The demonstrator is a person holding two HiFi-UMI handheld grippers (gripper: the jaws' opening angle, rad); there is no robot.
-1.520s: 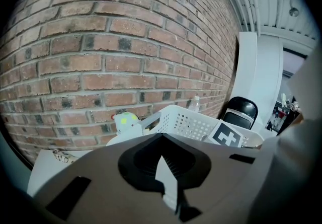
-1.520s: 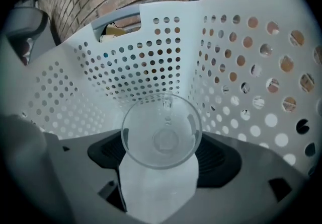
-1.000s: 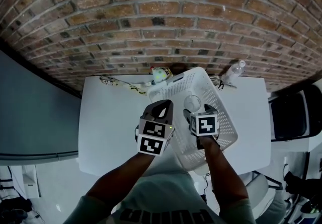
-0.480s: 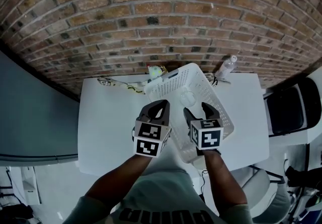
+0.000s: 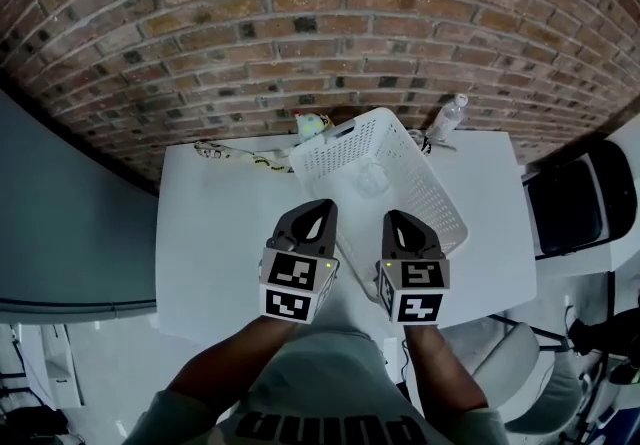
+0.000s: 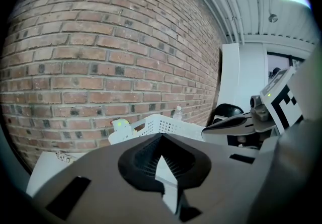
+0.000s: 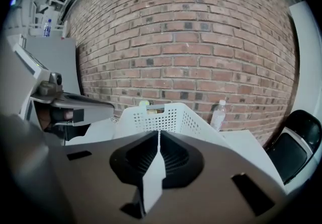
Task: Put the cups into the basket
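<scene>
One white perforated basket (image 5: 430,198) is sitting at an angle on the white table (image 5: 220,233), and it serves as the landmark here. Inside it, near the middle of its floor, one clear cup (image 5: 372,178) is lying. It is faint in the head view, and I cannot tell whether more cups are nested in it.

Two grippers are hovering on the near side of the basket, side by side, both pointing toward it. The left gripper (image 5: 322,205) is hanging just off the basket's near left corner. Its jaws are meeting at the tips and gripping nothing. The right gripper (image 5: 397,216) is hanging above the basket's near edge. Its jaws have just been closing and are now pressing together with nothing between them. Each gripper is carrying one cube with black-and-white square markers, which are patterns rather than letters.

Beyond the basket's far right corner one clear water bottle (image 5: 450,118) is standing; its label is too small to read. At the far left corner one green-and-white toy (image 5: 312,123) is resting, and one patterned cord (image 5: 235,155) is trailing away to the basket's left. One black chair (image 5: 565,218) is standing well to the basket's right, off the table.
</scene>
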